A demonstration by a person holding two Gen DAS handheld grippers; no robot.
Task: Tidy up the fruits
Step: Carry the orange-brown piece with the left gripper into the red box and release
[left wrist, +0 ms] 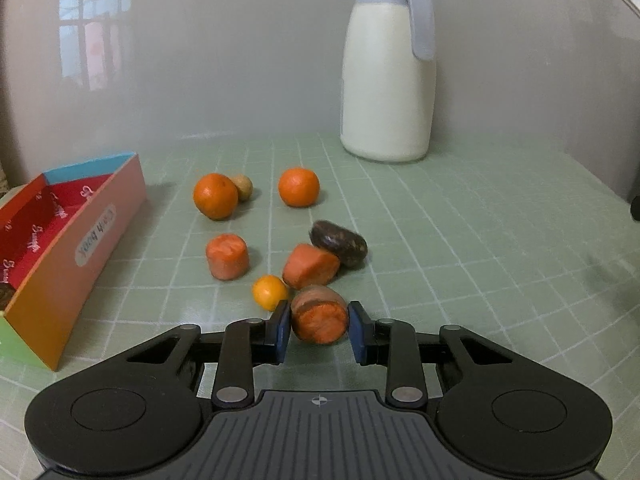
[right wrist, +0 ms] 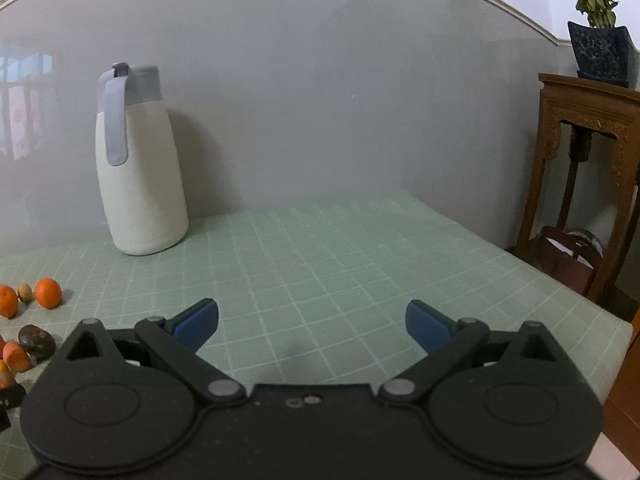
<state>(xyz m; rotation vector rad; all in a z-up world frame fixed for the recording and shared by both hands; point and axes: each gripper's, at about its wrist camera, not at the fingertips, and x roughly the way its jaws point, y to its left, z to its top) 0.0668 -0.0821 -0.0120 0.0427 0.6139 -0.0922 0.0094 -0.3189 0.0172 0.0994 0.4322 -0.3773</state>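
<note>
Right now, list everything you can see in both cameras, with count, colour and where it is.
Oranges: two, orange, far end of the fruit cluster, with a small yellow-orange one nearer.
Carrot chunks: three, orange; one stands at the left, one lies mid-cluster, one sits between the left gripper's pads.
Small round fruit: one, tan, behind the left orange.
Dark fruit: one, brown-black, against the middle chunk.
Box: one, pink and orange with red lining, at the left.
Jug: one, white with grey lid, by the wall.
Table mat: one, green grid.
Wooden stand: one, brown, at the right, bearing a potted plant.
Left gripper: black, blue pads, closed on a chunk.
Right gripper: black, open, empty.
</note>
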